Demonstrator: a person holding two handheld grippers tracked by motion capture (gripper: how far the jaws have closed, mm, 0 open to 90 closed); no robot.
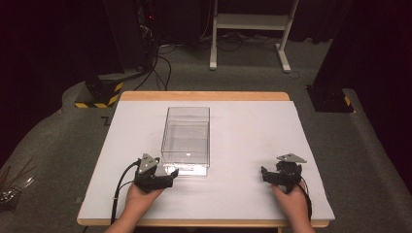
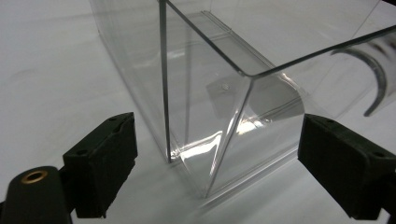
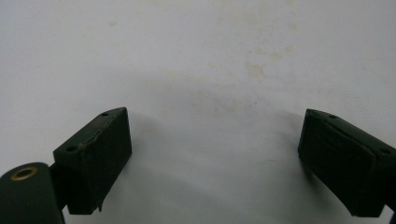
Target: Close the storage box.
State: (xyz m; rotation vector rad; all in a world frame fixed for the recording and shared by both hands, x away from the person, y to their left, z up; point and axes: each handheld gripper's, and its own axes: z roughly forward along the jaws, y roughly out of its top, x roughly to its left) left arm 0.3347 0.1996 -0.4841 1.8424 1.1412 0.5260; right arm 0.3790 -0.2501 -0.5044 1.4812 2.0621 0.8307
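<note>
Left gripper (image 1: 167, 175) sits at the near left corner of the clear box (image 1: 187, 138), jaws spread wide; in the left gripper view that corner stands between the jaws with neither pad touching it. Right gripper (image 1: 272, 175) rests well to the right of the box, near the front edge of the table (image 1: 252, 126), jaws likewise apart with nothing between them, bare white surface ahead. Beyond the left gripper, the box stands upright on the table, left of centre, long axis running away from the person, apparently empty. Judged step: positioning at the box corner, no grip in force. The next move probably calls for aligning one pad inside and one outside a wall before closing, since the thin transparent wall is easy to misjudge. No brand, label or writing is readable on the box.
</note>
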